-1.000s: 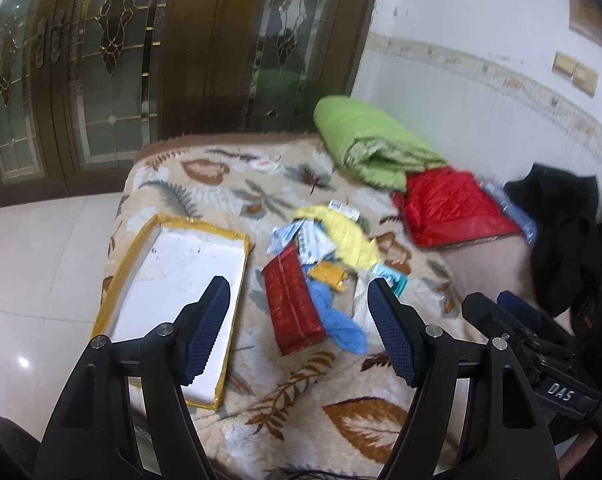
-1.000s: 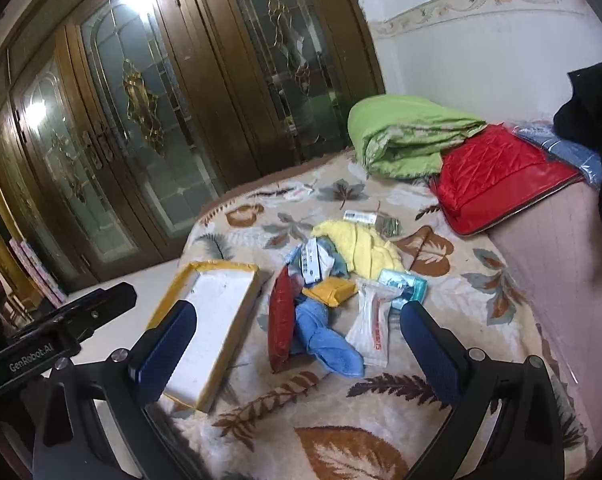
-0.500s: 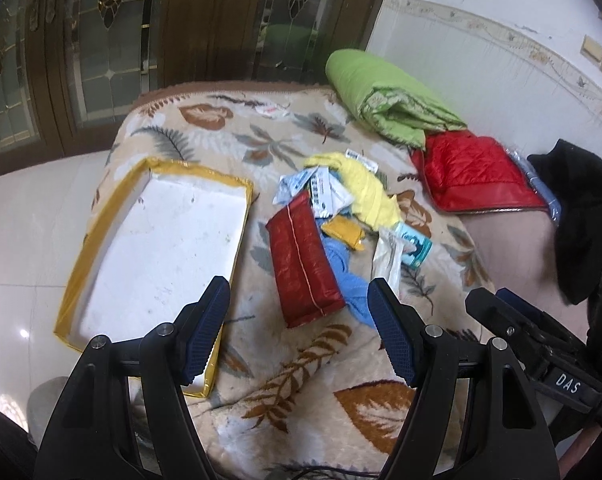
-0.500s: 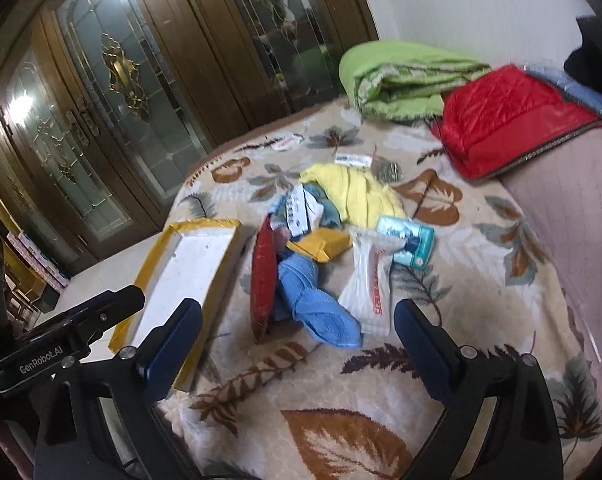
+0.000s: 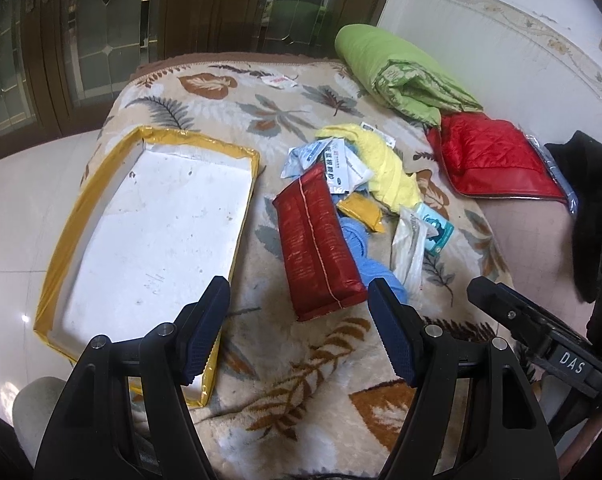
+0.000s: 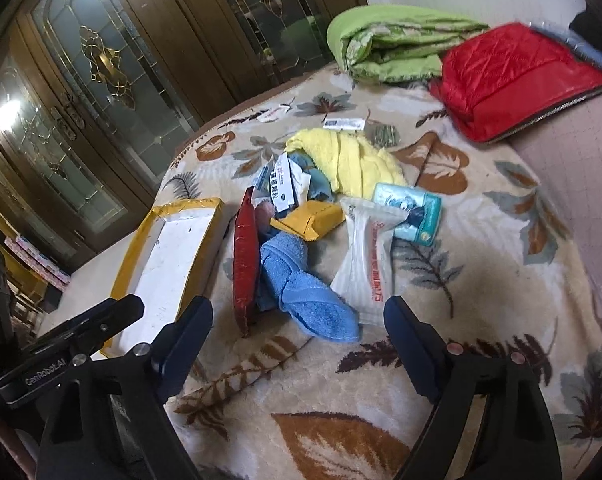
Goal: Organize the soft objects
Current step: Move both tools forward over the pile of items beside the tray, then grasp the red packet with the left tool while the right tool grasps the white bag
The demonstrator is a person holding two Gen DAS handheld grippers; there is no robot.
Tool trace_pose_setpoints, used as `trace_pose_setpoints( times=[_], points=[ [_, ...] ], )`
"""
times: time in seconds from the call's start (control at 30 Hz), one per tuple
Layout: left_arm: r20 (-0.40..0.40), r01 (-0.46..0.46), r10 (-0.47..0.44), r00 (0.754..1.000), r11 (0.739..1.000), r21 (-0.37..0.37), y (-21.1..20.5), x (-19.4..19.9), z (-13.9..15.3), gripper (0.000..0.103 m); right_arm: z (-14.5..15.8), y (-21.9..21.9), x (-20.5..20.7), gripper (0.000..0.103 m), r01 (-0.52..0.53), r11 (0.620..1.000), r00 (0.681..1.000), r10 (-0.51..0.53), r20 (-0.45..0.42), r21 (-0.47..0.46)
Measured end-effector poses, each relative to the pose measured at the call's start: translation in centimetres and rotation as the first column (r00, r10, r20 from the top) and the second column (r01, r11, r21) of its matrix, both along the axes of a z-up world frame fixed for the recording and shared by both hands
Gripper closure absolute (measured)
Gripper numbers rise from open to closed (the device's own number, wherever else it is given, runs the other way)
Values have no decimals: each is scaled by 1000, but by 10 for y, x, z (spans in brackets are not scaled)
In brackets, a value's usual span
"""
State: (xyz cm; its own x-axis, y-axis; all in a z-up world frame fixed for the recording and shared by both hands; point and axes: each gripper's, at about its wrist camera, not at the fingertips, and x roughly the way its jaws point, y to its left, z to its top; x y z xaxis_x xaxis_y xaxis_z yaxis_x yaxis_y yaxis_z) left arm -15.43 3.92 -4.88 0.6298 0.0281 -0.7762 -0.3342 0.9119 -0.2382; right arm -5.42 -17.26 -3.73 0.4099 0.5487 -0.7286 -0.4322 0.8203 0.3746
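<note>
Yellow-rimmed and white inside, the tray (image 5: pixel 157 216) lies bare on the bed (image 5: pixel 301 380), so by my reading the sorting has not started. All the soft things sit in a heap just beside it: the red pack (image 5: pixel 317 244), blue towel (image 6: pixel 305 292), yellow cloth (image 6: pixel 349 160), orange packet (image 6: pixel 309 220), white pouch (image 6: pixel 369 264) and teal tissue pack (image 6: pixel 413 212). Left tongs (image 5: pixel 299 328) and right tongs (image 6: pixel 299 340) both hover spread wide and hold nothing. Every piece is left to move.
</note>
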Motion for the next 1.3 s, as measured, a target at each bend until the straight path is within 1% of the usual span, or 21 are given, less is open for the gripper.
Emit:
trace_pose_setpoints(
  times=[0.17, 0.3, 0.47, 0.53, 0.6, 0.67, 0.7, 0.73, 0.8, 0.83, 0.87, 0.9, 0.93, 0.97, 1.0, 1.03, 1.07, 1.1, 1.17, 1.23, 1.3],
  points=[
    [-10, -35, 34, 999, 998, -46, 14, 2, -10, 31, -3, -4, 7, 13, 16, 1000, 1000, -15, -12, 9],
    [-37, -34, 32, 999, 998, -46, 16, 12, -19, 31, -13, -9, 15, 13, 31, 999, 999, -30, -35, 15],
    [-73, 19, -26, 997, 996, -92, 10, 43, -36, 31, -34, -4, 35, 13, 18, 1000, 996, -17, -83, 5],
    [-91, 37, -44, 995, 996, -75, 7, 62, -44, 31, -43, 0, 48, 13, 18, 1000, 994, -15, -105, 22],
    [-113, 51, -60, 992, 996, -74, 5, 82, -52, 31, -52, 6, 64, 13, 40, 999, 992, -39, -124, 7],
    [-120, 77, -81, 989, 996, -40, 0, 98, -59, 31, -60, 11, 78, 13, 57, 998, 989, -57, -136, -2],
    [-133, 70, -72, 988, 997, -21, 0, 105, -62, 31, -61, 11, 81, 13, 70, 997, 988, -71, -135, -8],
    [-146, 56, -60, 987, 998, -27, 3, 111, -67, 31, -65, 12, 88, 13, 92, 996, 988, -93, -126, -16],
    [-160, 51, -62, 985, 996, -71, 8, 120, -76, 31, -72, 13, 97, 15, 112, 993, 983, -116, -140, -35],
    [-172, 43, -56, 983, 996, -79, 11, 123, -80, 31, -74, 11, 101, 17, 119, 993, 981, -121, -151, -20],
    [-175, 41, -57, 983, 995, -88, 12, 125, -83, 35, -77, 11, 103, 25, 119, 993, 980, -119, -158, -10],
    [-170, 44, -62, 983, 993, -112, 14, 127, -85, 42, -80, 12, 104, 30, 114, 993, 980, -115, -165, -15],
    [-161, 51, -73, 984, 989, -139, 14, 127, -86, 48, -82, 14, 105, 40, 107, 994, 979, -109, -172, -22],
    [-153, 60, -85, 984, 984, -165, 14, 127, -86, 61, -85, 16, 105, 51, 100, 995, 979, -103, -178, -25],
    [-148, 67, -94, 985, 981, -182, 14, 126, -86, 67, -89, 17, 105, 58, 93, 995, 978, -97, -186, -32],
    [-144, 71, -98, 985, 981, -180, 14, 126, -84, 71, -91, 19, 104, 68, 92, 995, 977, -98, -191, -42],
    [-141, 76, -101, 985, 981, -176, 13, 124, -82, 78, -93, 19, 103, 68, 91, 995, 976, -98, -197, -42],
    [-135, 74, -97, 986, 983, -168, 13, 121, -79, 82, -94, 20, 103, 69, 92, 995, 976, -98, -197, -38],
    [-122, 58, -78, 989, 985, -165, 14, 116, -75, 86, -90, 20, 99, 74, 82, 996, 981, -88, -173, -41],
    [-101, 55, -71, 992, 986, -155, 15, 111, -73, 89, -85, 20, 93, 76, 76, 996, 988, -82, -131, -50],
    [-92, 42, -56, 994, 989, -140, 17, 106, -70, 91, -82, 20, 89, 77, 71, 997, 989, -75, -127, -41]
  ],
)
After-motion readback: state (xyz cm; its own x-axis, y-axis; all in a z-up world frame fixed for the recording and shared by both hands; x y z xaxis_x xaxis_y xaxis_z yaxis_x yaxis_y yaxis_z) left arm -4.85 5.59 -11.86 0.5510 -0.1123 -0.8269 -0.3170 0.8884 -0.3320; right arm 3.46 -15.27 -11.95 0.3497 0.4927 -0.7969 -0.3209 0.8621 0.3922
